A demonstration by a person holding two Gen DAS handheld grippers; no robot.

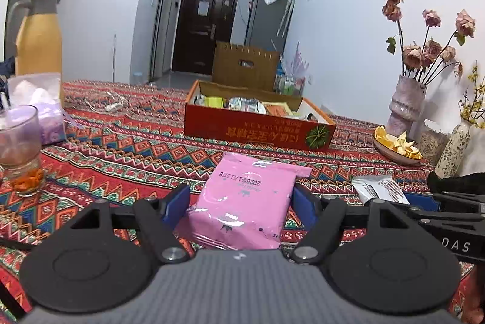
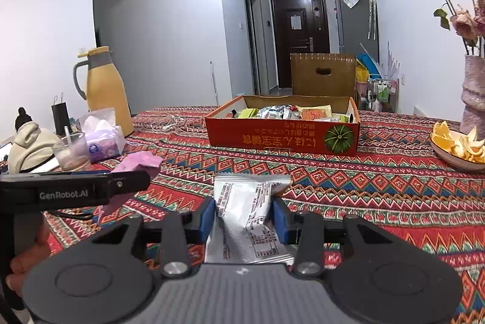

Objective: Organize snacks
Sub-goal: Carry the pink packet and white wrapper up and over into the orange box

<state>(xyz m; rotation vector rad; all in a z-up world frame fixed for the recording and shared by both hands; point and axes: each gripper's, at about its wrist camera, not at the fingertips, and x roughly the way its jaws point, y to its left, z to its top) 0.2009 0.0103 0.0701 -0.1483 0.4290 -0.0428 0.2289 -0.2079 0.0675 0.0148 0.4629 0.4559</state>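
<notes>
My left gripper (image 1: 241,202) is shut on a pink snack packet (image 1: 245,202), its blue pads pressing both sides, held above the patterned tablecloth. My right gripper (image 2: 242,218) is shut on a silver-white snack packet (image 2: 245,212). That silver packet (image 1: 379,189) also shows at the right of the left wrist view, and the pink packet (image 2: 136,165) shows at the left of the right wrist view. Ahead of both stands an open red cardboard box (image 1: 257,130) (image 2: 282,139) with several snacks inside it.
A yellow thermos jug (image 1: 38,36), a tissue pack (image 1: 45,108) and a glass (image 1: 19,148) stand at the left. A vase of dried roses (image 1: 406,102), a dish of orange peel (image 1: 397,145) and a small speckled vase (image 1: 453,148) stand at the right.
</notes>
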